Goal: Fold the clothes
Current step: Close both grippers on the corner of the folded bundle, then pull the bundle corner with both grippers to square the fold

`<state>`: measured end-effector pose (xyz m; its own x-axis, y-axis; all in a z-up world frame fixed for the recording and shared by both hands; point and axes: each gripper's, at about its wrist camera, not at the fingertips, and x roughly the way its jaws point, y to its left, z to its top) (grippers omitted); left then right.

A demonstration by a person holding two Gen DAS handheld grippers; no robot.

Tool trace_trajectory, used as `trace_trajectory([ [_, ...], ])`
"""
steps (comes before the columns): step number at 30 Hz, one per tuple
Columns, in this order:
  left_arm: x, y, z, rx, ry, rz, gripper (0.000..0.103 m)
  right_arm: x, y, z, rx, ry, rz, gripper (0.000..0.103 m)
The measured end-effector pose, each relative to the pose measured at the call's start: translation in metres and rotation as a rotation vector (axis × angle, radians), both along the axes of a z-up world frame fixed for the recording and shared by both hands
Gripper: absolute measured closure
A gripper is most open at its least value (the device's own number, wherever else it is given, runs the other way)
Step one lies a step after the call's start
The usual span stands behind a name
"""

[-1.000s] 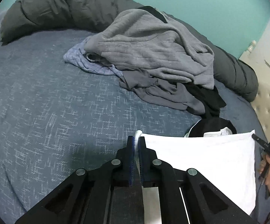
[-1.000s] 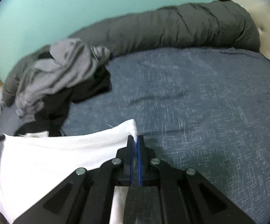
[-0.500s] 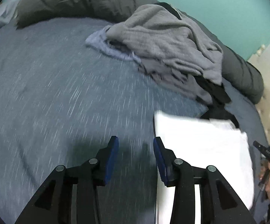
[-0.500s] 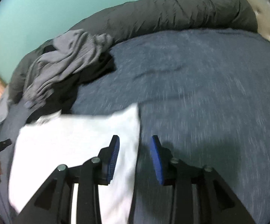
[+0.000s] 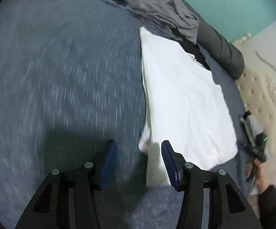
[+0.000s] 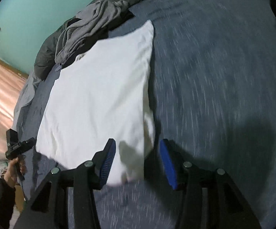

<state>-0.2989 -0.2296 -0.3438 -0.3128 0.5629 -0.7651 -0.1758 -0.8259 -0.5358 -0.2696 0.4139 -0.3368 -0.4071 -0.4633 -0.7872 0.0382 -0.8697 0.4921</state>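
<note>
In your left wrist view, the left gripper (image 5: 139,159) fills the lower frame: two black arms tipped with ribbed blue pads, spread apart, the jaws having just been opening. Nothing is pinched; the lower left corner of the white garment (image 5: 183,103) shows in the gap, not touched by either pad. The garment is a smooth, folded white rectangle running from the upper middle down to the lower right, lying flat on the bedspread (image 5: 61,80), a blue-grey woven cloth flecked with pale dashes and smeared by motion blur. At the top sits the clothes pile (image 5: 157,7), soft crumpled grey knit over darker pieces. A dark rolled duvet (image 5: 222,47) curves along the teal wall, and a cream tufted headboard (image 5: 262,95) stands at the right. At the right edge your other hand (image 5: 258,173), in a dark sleeve, grips its tool.

In your right wrist view, the right gripper (image 6: 138,162) points down at the bed, its blue pads likewise parted, having just been opening. Nothing is held; the garment's (image 6: 98,99) near corner lies in the gap below them. The white cloth stretches from the centre up toward the grey heap (image 6: 92,26) at the upper left. The flecked bedspread (image 6: 223,76) fills the right half. Your left hand (image 6: 14,169) shows at the lower left edge.
</note>
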Motion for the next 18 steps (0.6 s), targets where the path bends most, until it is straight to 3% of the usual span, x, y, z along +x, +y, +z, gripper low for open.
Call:
trace_trajectory([
  [8, 0.024, 0.008, -0.003, 0.048, 0.007, -0.007, 0.049, 0.014, -0.005, -0.011, -0.031, 0.000, -0.017, 0.056],
  [11, 0.024, 0.015, -0.007, 0.058, 0.001, -0.029, 0.050, 0.015, -0.006, -0.013, -0.031, -0.001, -0.010, 0.080],
  [16, 0.026, 0.028, -0.010, 0.024, 0.007, -0.082, 0.093, 0.017, -0.010, -0.011, -0.024, 0.008, 0.015, 0.094],
  [18, 0.025, 0.027, -0.009, 0.029, 0.008, -0.082, 0.097, 0.019, -0.009, -0.008, -0.020, 0.013, 0.015, 0.095],
])
